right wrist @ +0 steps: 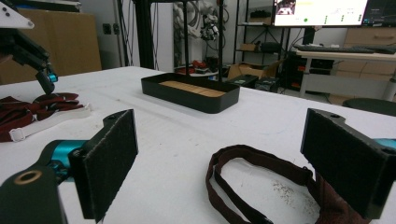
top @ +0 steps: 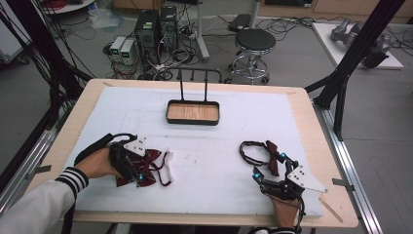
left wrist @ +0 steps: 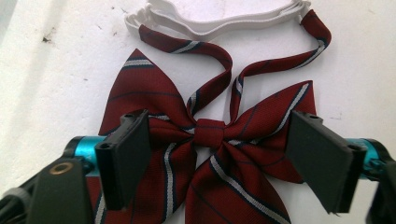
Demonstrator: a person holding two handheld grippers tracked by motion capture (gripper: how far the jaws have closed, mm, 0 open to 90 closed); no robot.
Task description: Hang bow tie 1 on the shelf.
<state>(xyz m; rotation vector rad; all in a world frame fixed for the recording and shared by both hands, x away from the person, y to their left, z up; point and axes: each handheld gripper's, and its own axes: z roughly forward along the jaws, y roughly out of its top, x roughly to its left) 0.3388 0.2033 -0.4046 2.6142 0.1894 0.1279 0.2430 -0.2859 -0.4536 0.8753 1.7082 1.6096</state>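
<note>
A dark red striped bow tie (left wrist: 140,88) (top: 155,157) lies flat on the white mat, its white elastic band (left wrist: 210,21) spread beyond it. My left gripper (left wrist: 219,123) (top: 145,170) hangs over it, jaws open, one pad on each side of the centre knot and above the wings. A second dark red bow tie (top: 272,150) with a dark strap (right wrist: 261,163) (top: 246,148) lies at the right. My right gripper (right wrist: 223,135) (top: 269,165) rests low by it, open, with the strap loop between its jaws but untouched.
A black tray (top: 168,113) (right wrist: 187,100) with a wooden floor stands at the back middle of the white mat (top: 219,141), with a thin black rack (top: 194,80) behind it. A wooden table border (top: 307,126) frames the mat. A stool and computers stand on the floor beyond.
</note>
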